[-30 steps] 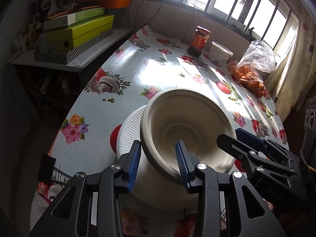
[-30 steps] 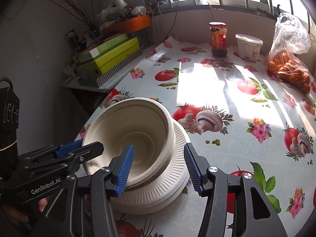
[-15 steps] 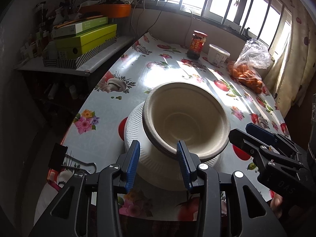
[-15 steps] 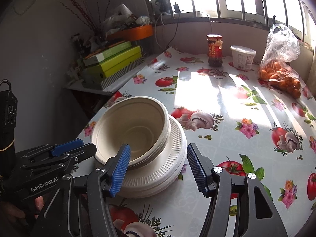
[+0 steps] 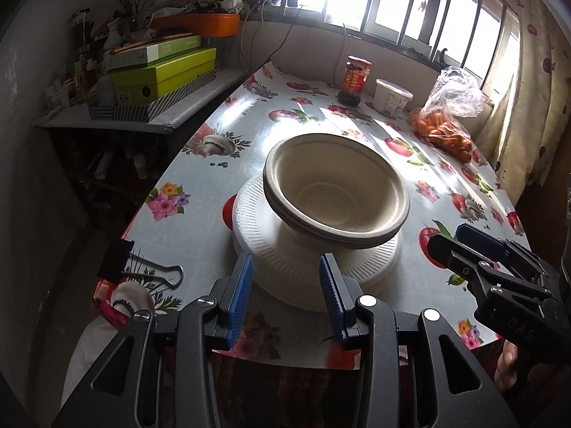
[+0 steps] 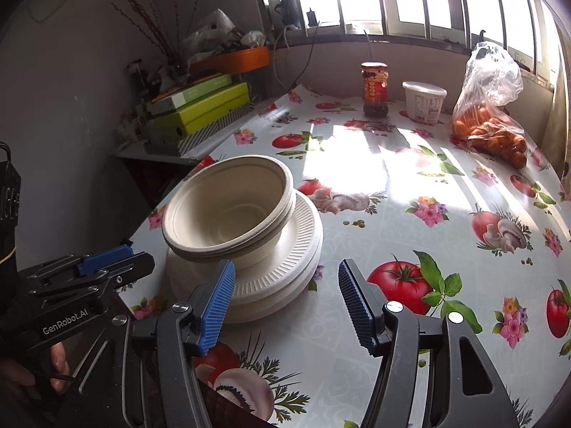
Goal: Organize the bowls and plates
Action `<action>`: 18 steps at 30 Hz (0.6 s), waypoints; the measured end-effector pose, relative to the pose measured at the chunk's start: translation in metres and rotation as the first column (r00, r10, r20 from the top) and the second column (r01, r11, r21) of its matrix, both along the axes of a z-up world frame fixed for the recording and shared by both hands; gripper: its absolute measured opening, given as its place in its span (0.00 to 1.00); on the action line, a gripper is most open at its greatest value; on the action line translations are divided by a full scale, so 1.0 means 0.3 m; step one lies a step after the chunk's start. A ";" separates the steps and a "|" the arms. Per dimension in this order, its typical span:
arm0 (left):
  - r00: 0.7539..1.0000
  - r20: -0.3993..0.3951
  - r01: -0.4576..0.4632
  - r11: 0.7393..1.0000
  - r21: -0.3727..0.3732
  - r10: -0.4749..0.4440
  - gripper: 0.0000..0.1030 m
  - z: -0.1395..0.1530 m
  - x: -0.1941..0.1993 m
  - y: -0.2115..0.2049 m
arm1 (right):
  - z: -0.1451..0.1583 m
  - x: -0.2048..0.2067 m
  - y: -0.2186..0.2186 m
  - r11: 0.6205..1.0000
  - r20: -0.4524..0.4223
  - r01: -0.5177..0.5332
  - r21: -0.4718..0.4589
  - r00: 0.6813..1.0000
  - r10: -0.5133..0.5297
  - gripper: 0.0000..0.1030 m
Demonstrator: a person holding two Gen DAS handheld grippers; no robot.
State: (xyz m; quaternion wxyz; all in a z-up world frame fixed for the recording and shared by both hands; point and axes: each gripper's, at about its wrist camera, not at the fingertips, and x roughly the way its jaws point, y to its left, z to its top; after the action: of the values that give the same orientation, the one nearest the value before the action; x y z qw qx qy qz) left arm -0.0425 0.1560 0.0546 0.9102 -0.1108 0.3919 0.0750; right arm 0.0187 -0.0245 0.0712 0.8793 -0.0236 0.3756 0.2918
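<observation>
Bowls (image 5: 335, 192): beige paper bowls nested upright, standing in the middle of the plates, rims level; in the right wrist view the same stack (image 6: 228, 210) sits toward the left of the table.
Plates (image 5: 264, 249): white ribbed paper plates stacked flat on the tablecloth, near the table's front left corner; their ribbed rim shows all round the bowls.
Left gripper (image 5: 285, 296): blue pads spread apart with nothing between them, held just short of the plates' near rim, touching neither plates nor bowls.
Right gripper (image 6: 285, 303): its jaws have just been opening and stand wide; only tablecloth lies between them. The left pad is just beside the plates' front edge, and whether it touches cannot be told.
Table edge: the tablecloth (image 6: 410, 221) ends just in front of both tools; a black binder clip (image 5: 117, 260) grips the cloth at the left edge, near the plates.
Left side: a shelf with stacked green boxes (image 5: 160, 71) runs along the table's left edge, well apart from the plates.
Far edge: a red-labelled jar (image 6: 374, 89), a white tub (image 6: 424, 101) and a clear bag of oranges (image 6: 489, 132) stand under the window.
Open room: a wide bare stretch of sunlit cloth lies between the plates and those far items, and to the plates' right.
</observation>
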 end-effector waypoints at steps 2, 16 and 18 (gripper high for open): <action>1.000 -0.007 -0.004 1.000 0.015 0.004 0.39 -0.015 -0.010 -0.004 | -0.013 -0.009 -0.006 1.000 -0.005 0.001 -0.008 1.000 -0.001 0.59; 0.995 -0.096 -0.003 0.998 0.065 0.009 0.39 -0.181 -0.038 -0.059 | -0.170 -0.042 -0.051 0.993 -0.074 0.022 -0.115 0.997 -0.031 0.66; 0.994 -0.108 -0.005 0.998 0.064 0.012 0.39 -0.195 -0.037 -0.065 | -0.188 -0.039 -0.054 0.990 -0.086 0.029 -0.135 0.995 -0.041 0.67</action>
State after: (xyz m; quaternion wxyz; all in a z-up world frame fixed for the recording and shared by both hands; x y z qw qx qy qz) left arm -0.0535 0.1366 -0.0038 0.8903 -0.0790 0.4377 0.0974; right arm 0.0070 -0.0408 0.0147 0.8634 -0.0627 0.4330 0.2513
